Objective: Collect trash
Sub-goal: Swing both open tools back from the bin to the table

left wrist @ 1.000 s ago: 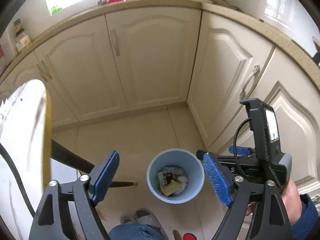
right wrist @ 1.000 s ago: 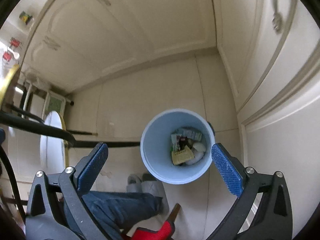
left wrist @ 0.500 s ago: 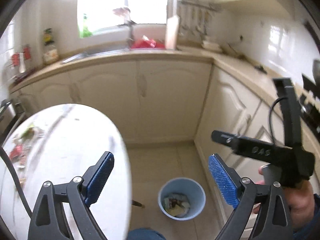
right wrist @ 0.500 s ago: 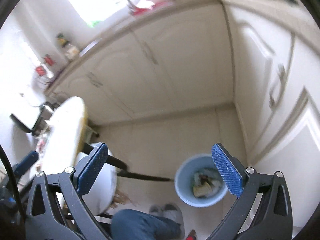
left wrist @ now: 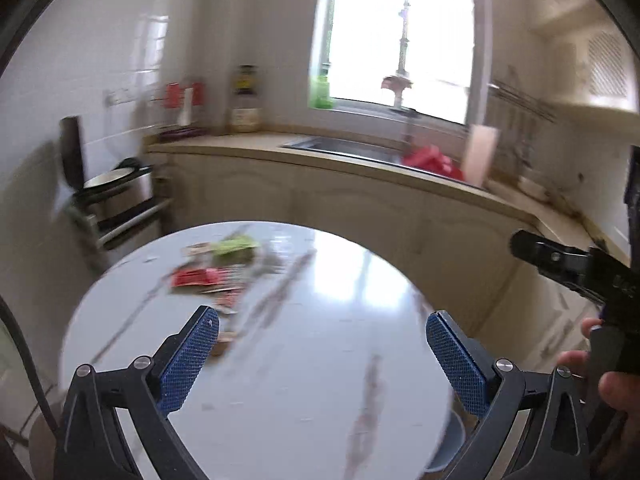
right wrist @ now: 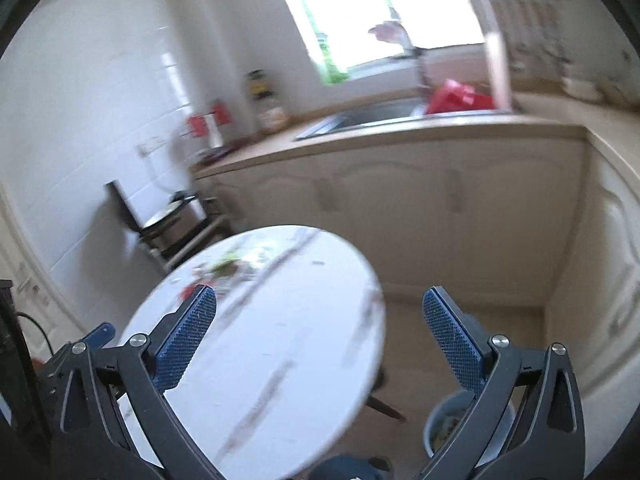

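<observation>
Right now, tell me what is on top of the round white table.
On the round white table, blurred wrappers: a green one and a red one, plus scraps. The near edge is hidden behind the left gripper.

table (left wrist: 320,360): glossy white top, marble-like grey streaks
pads (left wrist: 188,360): blue, rough dotted texture
sink (right wrist: 372,114): shiny metal
cupboard doors (right wrist: 400,208): smooth cream finish
wall (left wrist: 100,60): glossy white tiles

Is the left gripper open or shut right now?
Open. The left gripper has just widened; its blue pads stand apart, nothing between them.
</observation>
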`<action>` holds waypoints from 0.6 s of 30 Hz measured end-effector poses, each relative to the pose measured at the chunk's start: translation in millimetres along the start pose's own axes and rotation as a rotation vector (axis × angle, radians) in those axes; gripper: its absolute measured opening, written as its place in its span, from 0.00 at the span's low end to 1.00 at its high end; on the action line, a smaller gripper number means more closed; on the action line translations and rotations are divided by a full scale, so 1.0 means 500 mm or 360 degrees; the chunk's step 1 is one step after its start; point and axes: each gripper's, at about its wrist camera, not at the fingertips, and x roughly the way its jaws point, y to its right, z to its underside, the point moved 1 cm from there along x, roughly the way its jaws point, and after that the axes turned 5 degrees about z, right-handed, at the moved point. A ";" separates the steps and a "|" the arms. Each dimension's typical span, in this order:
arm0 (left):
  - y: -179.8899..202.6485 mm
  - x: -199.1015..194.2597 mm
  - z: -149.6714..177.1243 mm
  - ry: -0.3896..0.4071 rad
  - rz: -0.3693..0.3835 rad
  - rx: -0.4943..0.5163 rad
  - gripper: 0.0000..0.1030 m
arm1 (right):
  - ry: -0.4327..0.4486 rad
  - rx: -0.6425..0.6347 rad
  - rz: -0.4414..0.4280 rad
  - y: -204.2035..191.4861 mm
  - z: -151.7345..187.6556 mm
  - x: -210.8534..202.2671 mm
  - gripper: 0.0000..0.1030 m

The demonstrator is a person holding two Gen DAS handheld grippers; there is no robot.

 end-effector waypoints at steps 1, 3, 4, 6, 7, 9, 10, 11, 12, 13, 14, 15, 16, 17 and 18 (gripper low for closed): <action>-0.017 -0.018 0.004 0.0008 -0.0028 -0.0020 0.99 | 0.0001 -0.0031 -0.0027 -0.026 -0.002 0.003 1.00; -0.038 -0.053 0.013 0.0015 -0.0074 -0.0061 0.99 | -0.0008 -0.0080 -0.0086 -0.071 -0.002 0.014 1.00; -0.057 -0.064 0.020 0.0012 -0.0108 -0.0089 0.99 | -0.0021 -0.0110 -0.0112 -0.101 0.002 0.029 1.00; -0.083 -0.087 0.023 0.0005 -0.0154 -0.0126 0.99 | -0.0036 -0.0157 -0.0139 -0.134 0.008 0.041 1.00; -0.092 -0.093 0.024 -0.0002 -0.0171 -0.0142 0.99 | -0.0051 -0.0184 -0.0157 -0.154 0.015 0.050 1.00; -0.102 -0.101 0.020 -0.0015 -0.0205 -0.0168 0.99 | -0.0071 -0.0212 -0.0182 -0.177 0.023 0.063 1.00; -0.104 -0.108 0.015 -0.0018 -0.0216 -0.0178 0.99 | -0.0082 -0.0227 -0.0188 -0.192 0.027 0.070 1.00; -0.106 -0.111 0.011 -0.0022 -0.0222 -0.0188 0.99 | -0.0094 -0.0243 -0.0193 -0.206 0.030 0.079 1.00; -0.112 -0.112 0.008 -0.0025 -0.0227 -0.0198 0.99 | -0.0104 -0.0253 -0.0199 -0.213 0.033 0.085 1.00; -0.115 -0.115 0.008 -0.0026 -0.0235 -0.0207 0.99 | -0.0116 -0.0271 -0.0207 -0.225 0.034 0.093 1.00; -0.128 -0.113 -0.001 -0.0031 -0.0239 -0.0213 0.99 | -0.0120 -0.0284 -0.0208 -0.232 0.036 0.098 1.00; -0.130 -0.114 0.001 -0.0037 -0.0244 -0.0219 0.99 | -0.0122 -0.0298 -0.0209 -0.236 0.038 0.101 1.00; -0.134 -0.106 -0.008 -0.0042 -0.0247 -0.0223 0.99 | -0.0126 -0.0314 -0.0211 -0.244 0.039 0.107 1.00; -0.143 -0.104 -0.011 -0.0047 -0.0249 -0.0226 0.99 | -0.0130 -0.0322 -0.0210 -0.250 0.040 0.112 1.00; -0.146 -0.100 -0.012 -0.0049 -0.0250 -0.0227 0.99 | -0.0136 -0.0328 -0.0205 -0.256 0.041 0.118 1.00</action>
